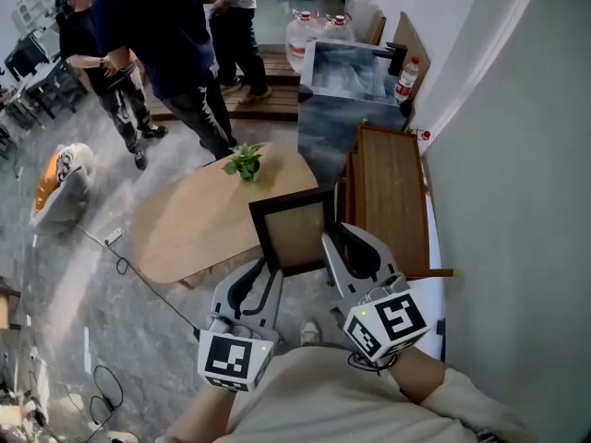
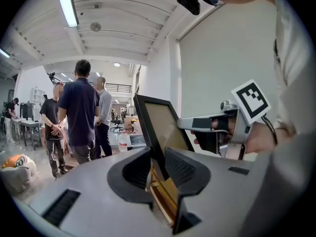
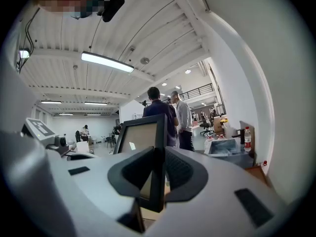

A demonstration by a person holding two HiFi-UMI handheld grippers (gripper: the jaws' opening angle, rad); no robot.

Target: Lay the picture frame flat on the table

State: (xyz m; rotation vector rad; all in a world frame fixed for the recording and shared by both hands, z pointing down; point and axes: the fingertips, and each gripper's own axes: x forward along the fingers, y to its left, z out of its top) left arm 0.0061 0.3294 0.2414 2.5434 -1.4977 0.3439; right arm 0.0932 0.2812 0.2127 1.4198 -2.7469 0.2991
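The picture frame (image 1: 295, 231) has a black border round a tan panel. I hold it in the air over the near right end of the light wooden table (image 1: 194, 220), tilted up rather than flat. My left gripper (image 1: 271, 268) is shut on its lower left edge, and my right gripper (image 1: 332, 244) is shut on its right edge. In the left gripper view the frame (image 2: 159, 122) rises from between the closed jaws of the left gripper (image 2: 157, 156). In the right gripper view the frame (image 3: 139, 136) stands clamped in the right gripper (image 3: 159, 153).
A small potted plant (image 1: 245, 162) stands at the table's far end. A wooden cabinet (image 1: 388, 187) and a white wall (image 1: 517, 201) lie to the right, with a marble sink unit (image 1: 346, 77) behind. Several people (image 1: 175, 44) stand beyond the table. A cable (image 1: 120, 266) crosses the floor on the left.
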